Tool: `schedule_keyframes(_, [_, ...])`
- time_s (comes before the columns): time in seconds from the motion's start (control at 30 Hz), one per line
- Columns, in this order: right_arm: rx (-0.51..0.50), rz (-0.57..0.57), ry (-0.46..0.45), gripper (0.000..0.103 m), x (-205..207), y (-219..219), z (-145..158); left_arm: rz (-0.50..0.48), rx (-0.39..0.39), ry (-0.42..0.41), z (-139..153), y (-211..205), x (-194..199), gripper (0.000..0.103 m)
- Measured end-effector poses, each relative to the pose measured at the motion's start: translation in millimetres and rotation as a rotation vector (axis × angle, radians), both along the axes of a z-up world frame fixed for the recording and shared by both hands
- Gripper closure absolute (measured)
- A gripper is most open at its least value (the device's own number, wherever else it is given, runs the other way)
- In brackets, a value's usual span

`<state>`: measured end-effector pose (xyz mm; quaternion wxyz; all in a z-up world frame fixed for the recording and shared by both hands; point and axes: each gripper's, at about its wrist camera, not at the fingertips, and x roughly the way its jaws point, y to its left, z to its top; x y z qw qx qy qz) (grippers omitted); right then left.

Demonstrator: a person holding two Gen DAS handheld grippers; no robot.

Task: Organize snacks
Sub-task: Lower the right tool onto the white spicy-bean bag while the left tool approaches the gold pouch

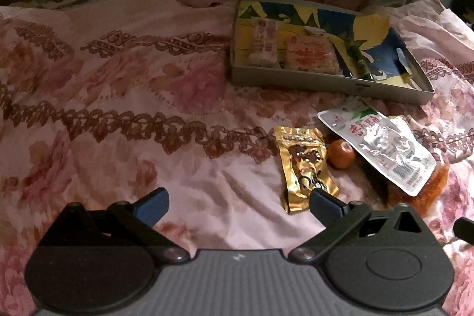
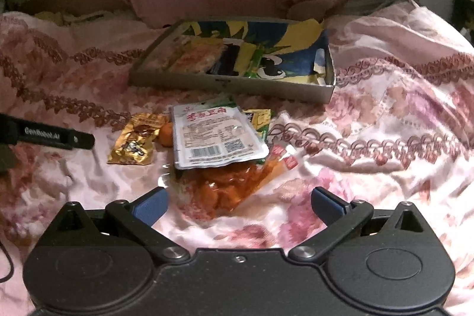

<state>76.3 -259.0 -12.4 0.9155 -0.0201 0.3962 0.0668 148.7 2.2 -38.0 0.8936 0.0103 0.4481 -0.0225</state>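
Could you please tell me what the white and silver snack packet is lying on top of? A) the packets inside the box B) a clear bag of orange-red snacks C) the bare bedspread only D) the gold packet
B: in the right wrist view the white and silver packet overlaps the upper part of the clear bag of orange-red snacks, while the gold packet lies apart to its side and the box sits behind.

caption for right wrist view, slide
Open right gripper above orange snack bag; white packet, gold packet, box beyond.
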Motion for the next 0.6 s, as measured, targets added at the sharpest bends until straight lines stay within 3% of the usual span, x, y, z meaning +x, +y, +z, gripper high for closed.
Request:
schedule_keyframes(0.3, [-0.014,0.031,-0.052,0.001,23.1,-4.5,-5.2,-0.142,0.005,0.044,-20.2,-17.7,30.2,0.000])
schedule_keyframes(0.4, [-0.037,0.046,-0.076,0.001,29.6,-4.4,-7.7,-0.173,-0.062,0.058,-29.3,-18.7,41.8,0.000])
schedule_keyframes(0.6, [-0.012,0.091,-0.096,0.001,45.0,-7.9,-14.4,-0.108,-0.187,0.100,-38.9,-5.6,57.2,0.001])
